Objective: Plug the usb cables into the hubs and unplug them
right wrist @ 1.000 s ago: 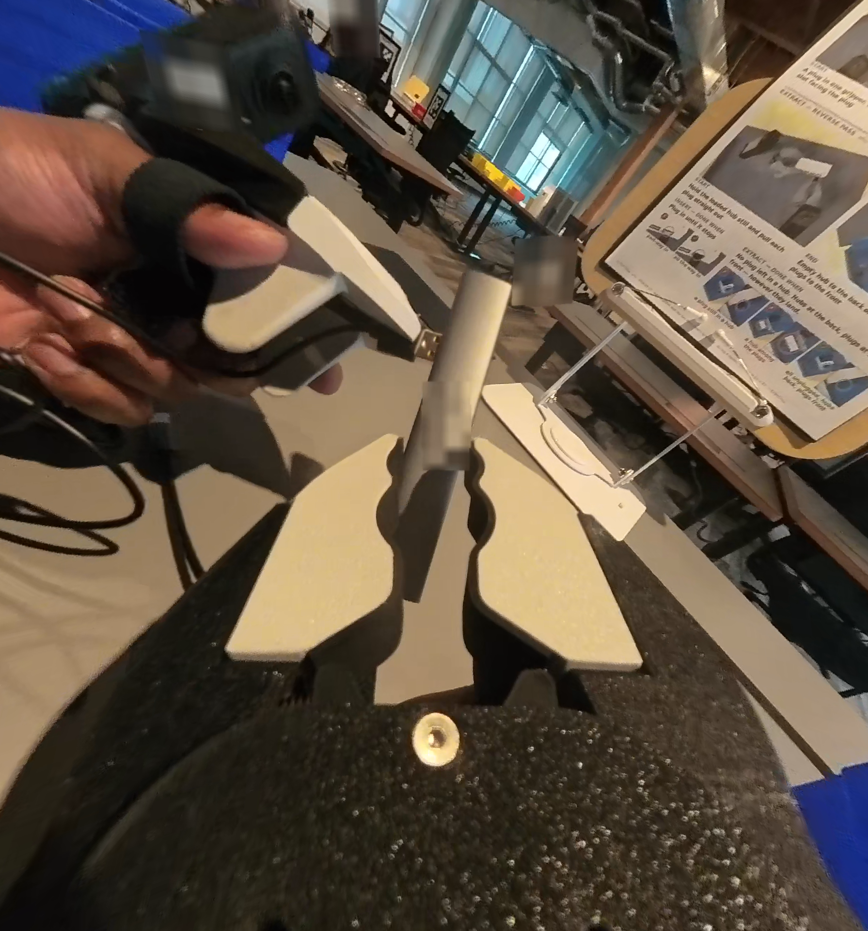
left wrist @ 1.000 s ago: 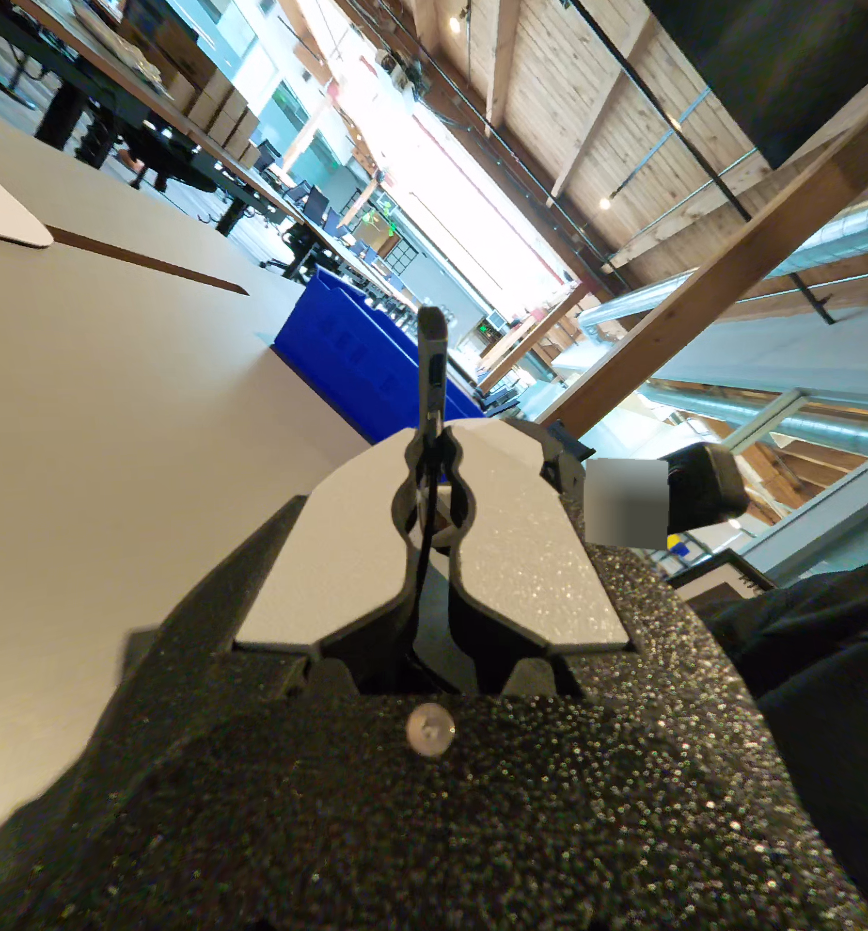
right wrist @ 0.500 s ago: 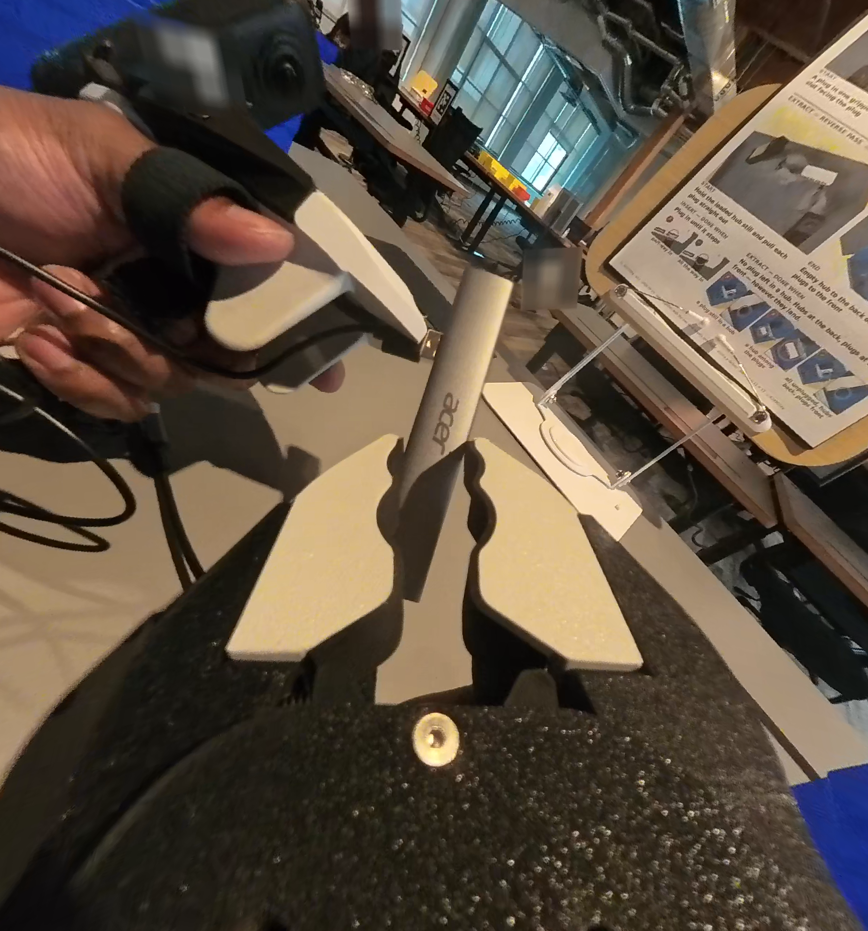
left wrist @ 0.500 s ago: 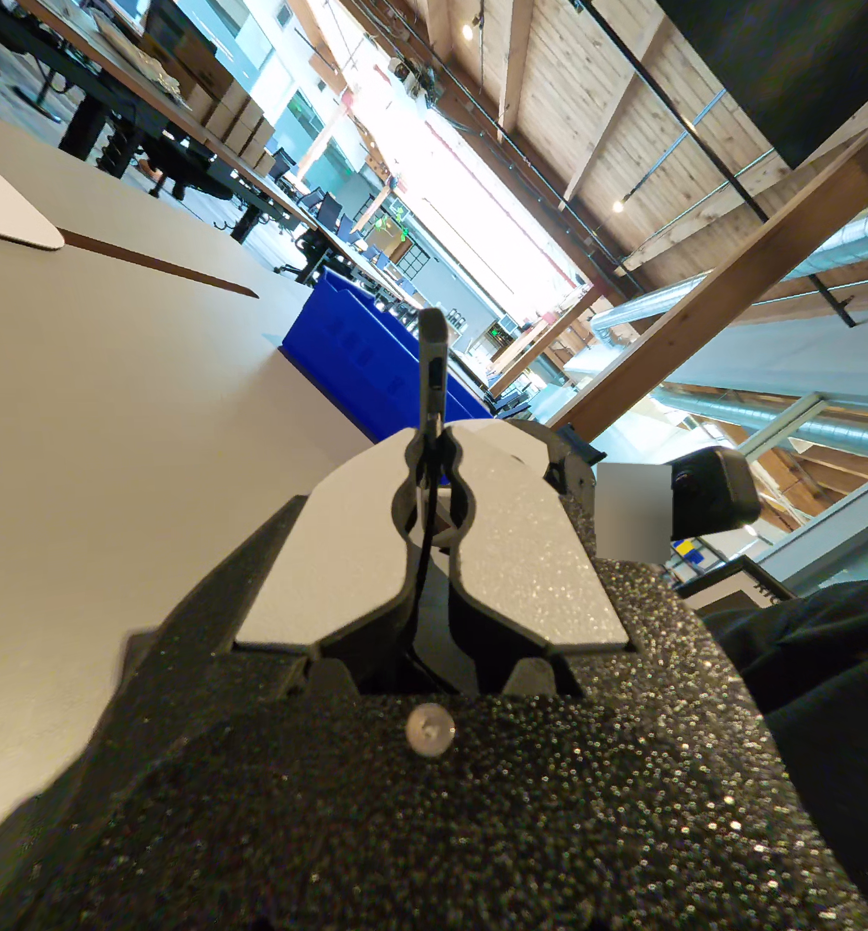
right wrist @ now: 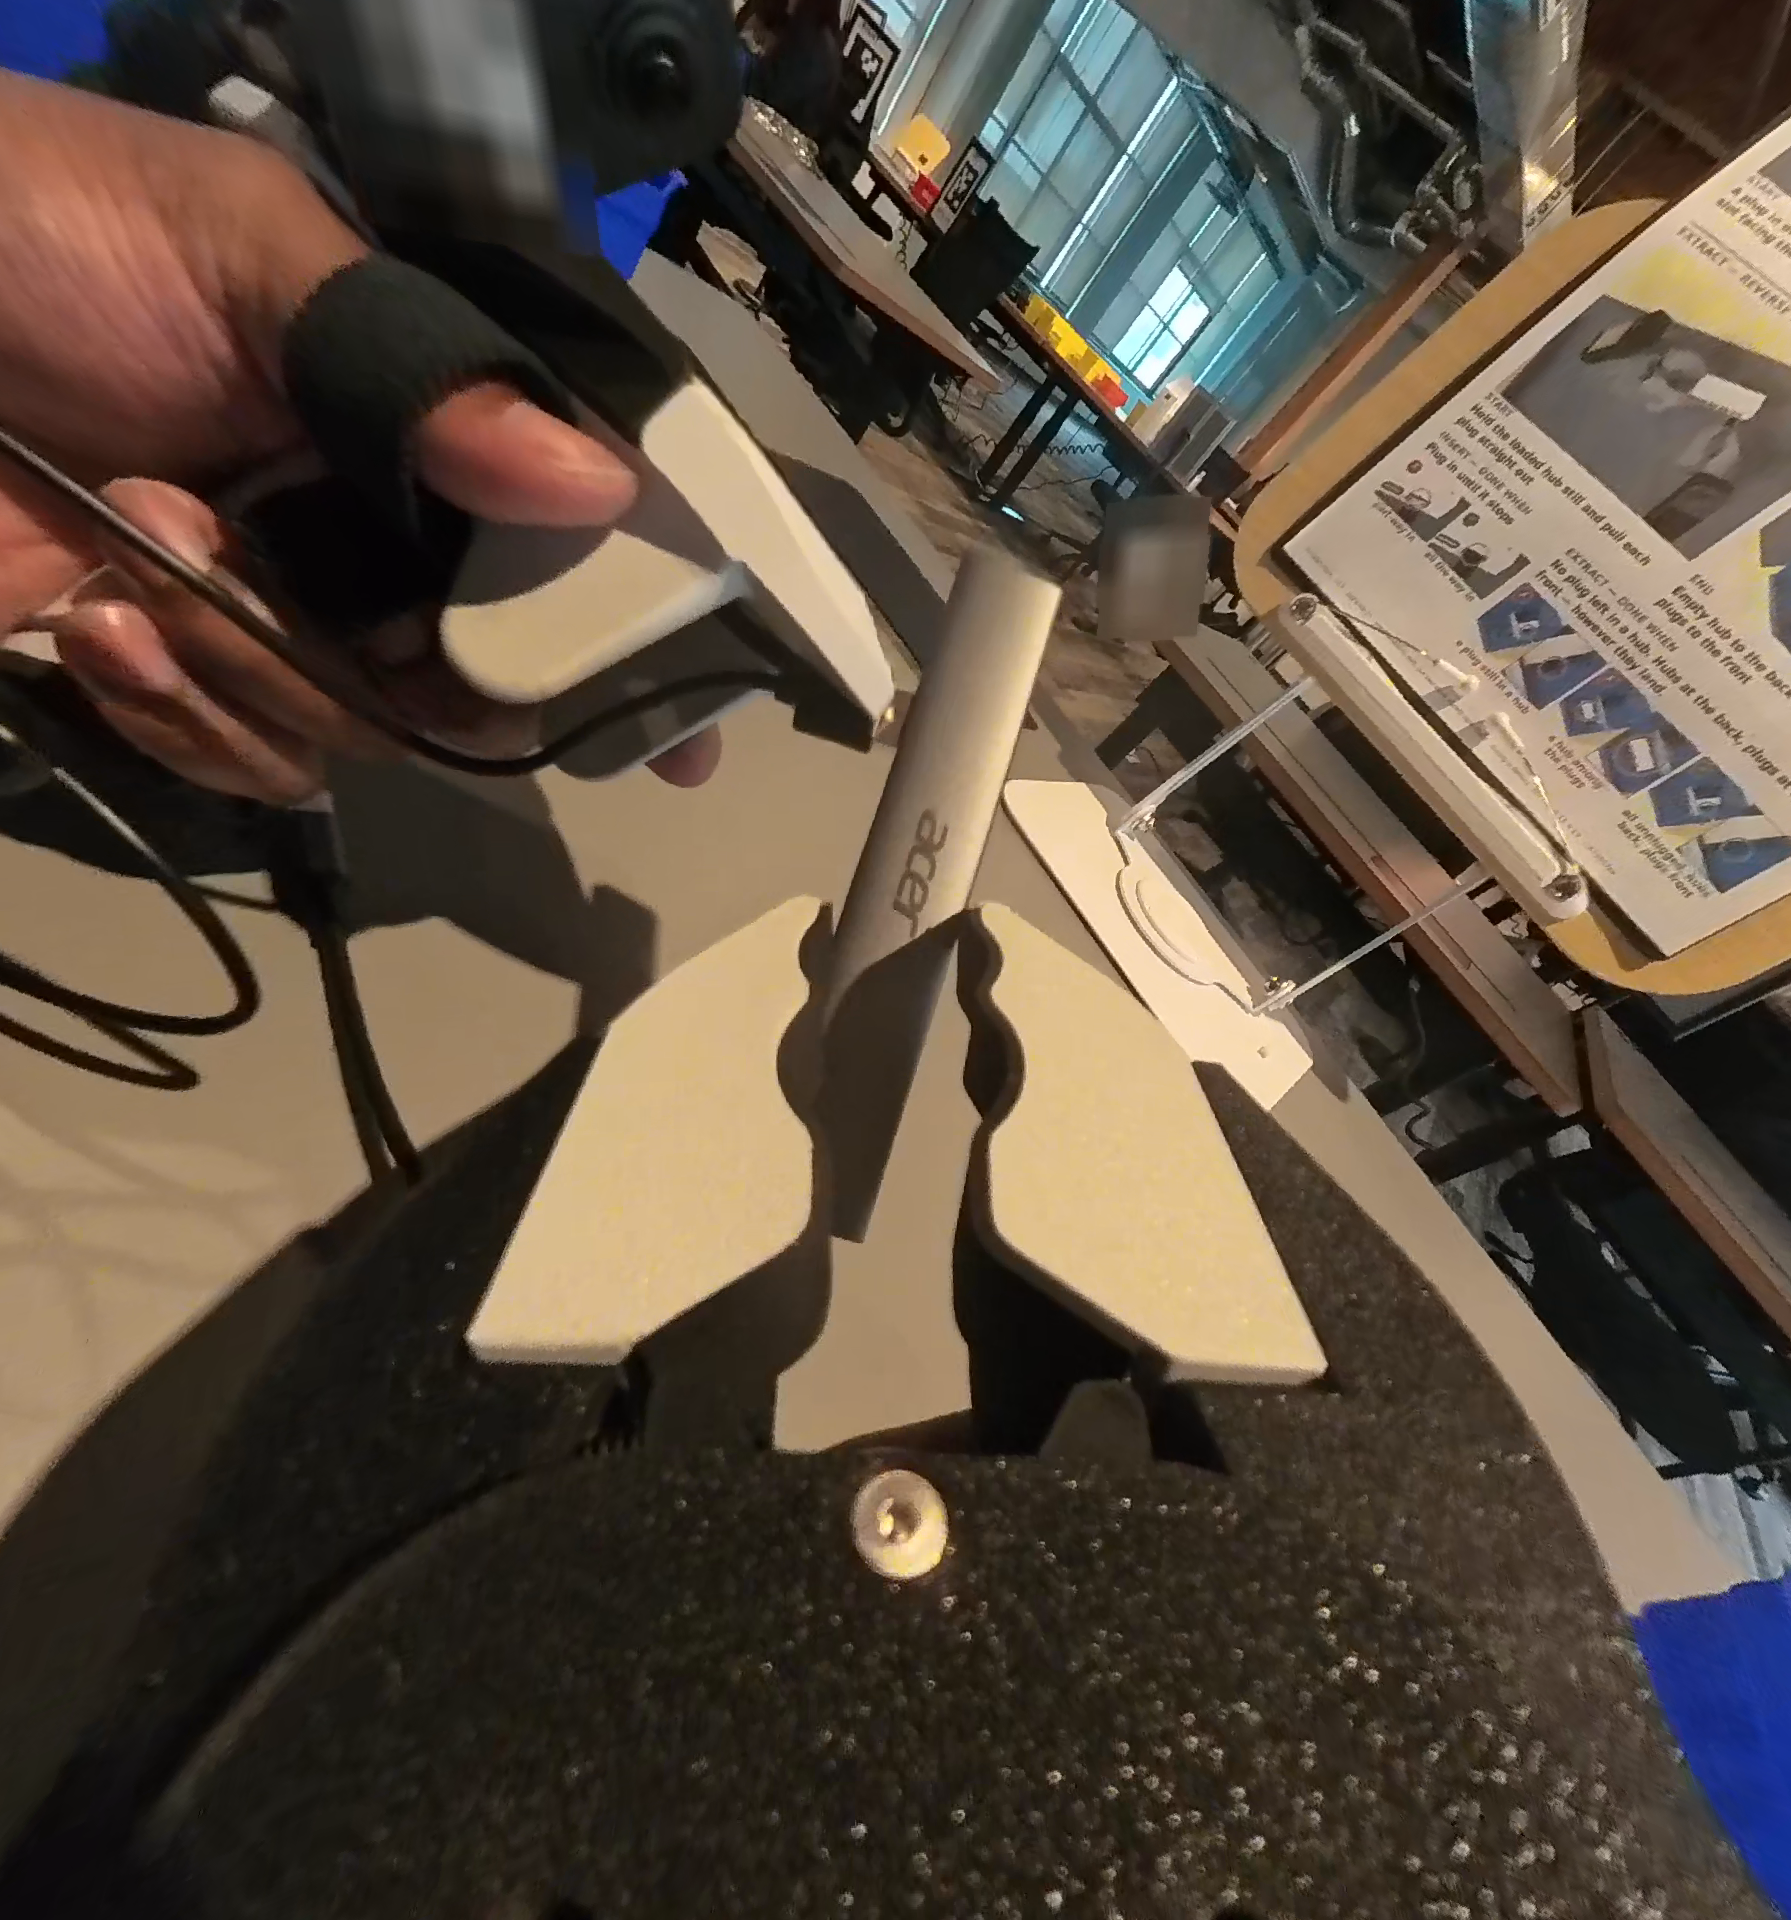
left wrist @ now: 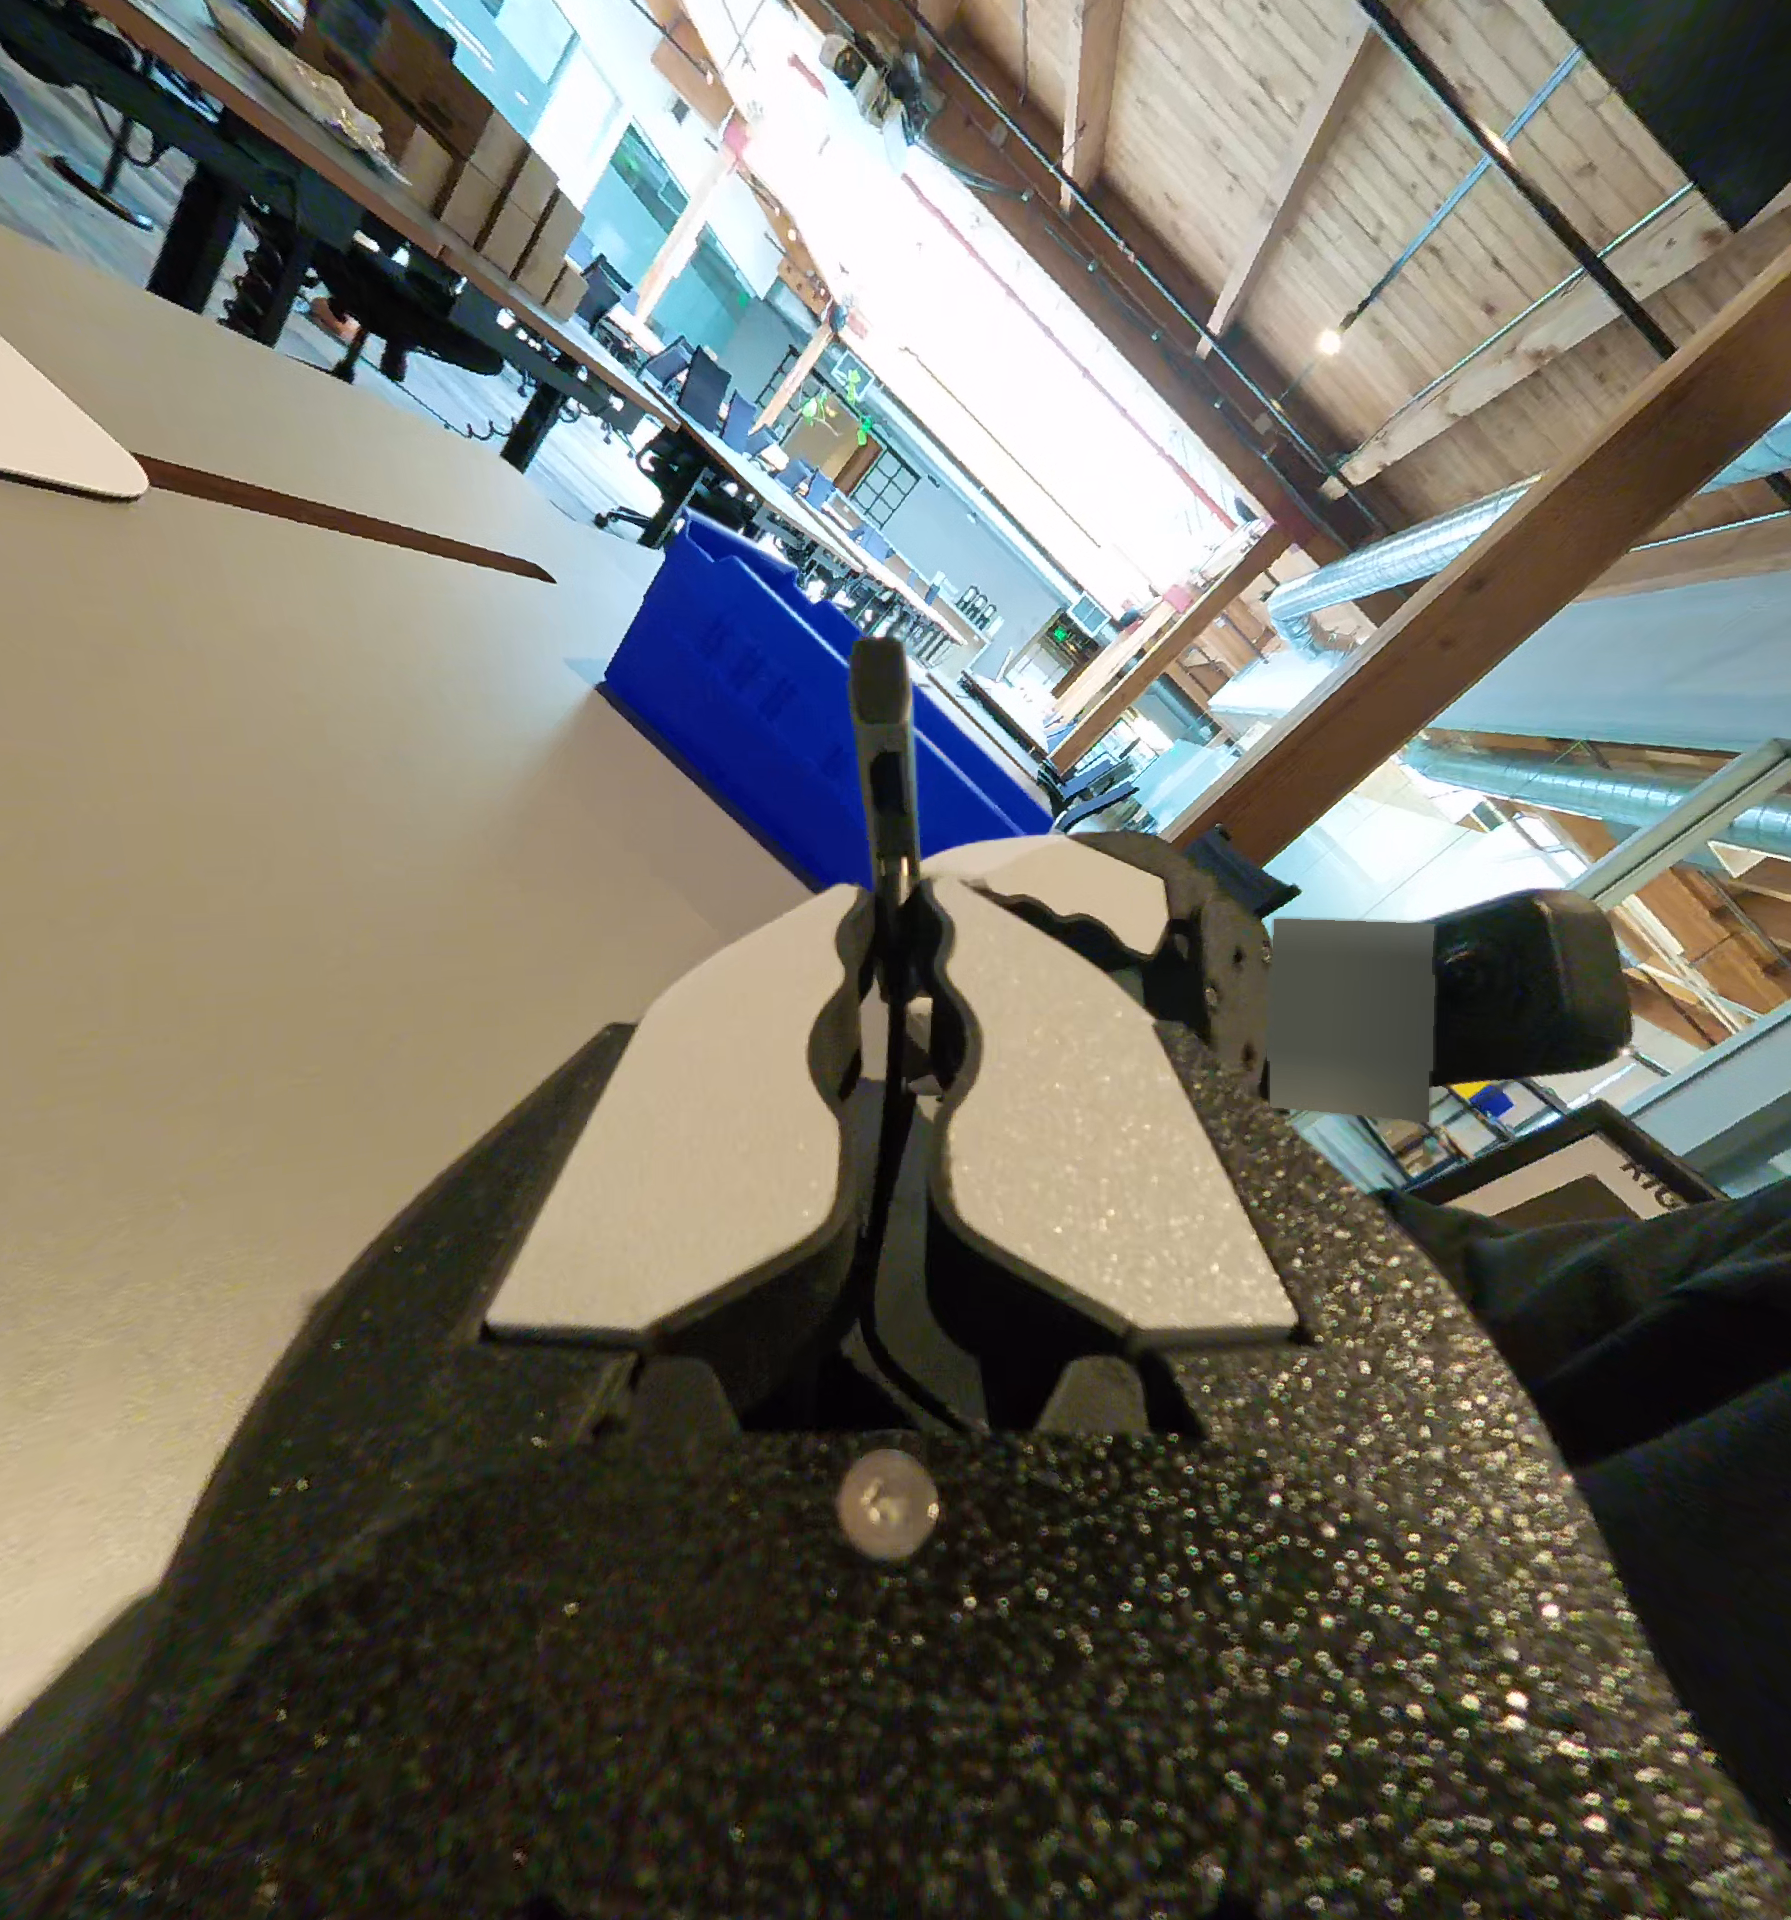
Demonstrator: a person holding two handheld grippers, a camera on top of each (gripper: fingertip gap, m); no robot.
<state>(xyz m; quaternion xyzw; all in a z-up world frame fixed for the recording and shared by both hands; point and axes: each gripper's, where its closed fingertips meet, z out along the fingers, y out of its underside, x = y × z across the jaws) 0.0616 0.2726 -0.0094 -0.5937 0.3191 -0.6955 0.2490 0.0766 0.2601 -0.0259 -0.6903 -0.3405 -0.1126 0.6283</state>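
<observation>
My right gripper (right wrist: 891, 925) is shut on a long silver USB hub (right wrist: 958, 748) that points up and away. My left gripper (left wrist: 896, 899) is shut on the plug of a black USB cable (left wrist: 886, 1143). In the right wrist view a hand holds the left gripper (right wrist: 860, 696), and the metal plug tip (right wrist: 886, 715) meets the hub's left side near its far end. I cannot tell whether it is inserted. In the left wrist view the hub (left wrist: 883, 727) stands edge-on just past my fingertips, with the right gripper (left wrist: 1109, 914) behind them.
Loose black cables (right wrist: 143, 997) lie on the grey table (left wrist: 195, 831) at the left. A blue bin (left wrist: 766, 707) stands farther back, and another blue bin corner (right wrist: 1784, 1714) is at lower right. An instruction board (right wrist: 1597, 623) on a white stand base (right wrist: 1161, 904) is at the right.
The left gripper has moved with the plug toward the hub, closing the gap until the plug tip meets the hub's side. The right gripper still holds the hub.
</observation>
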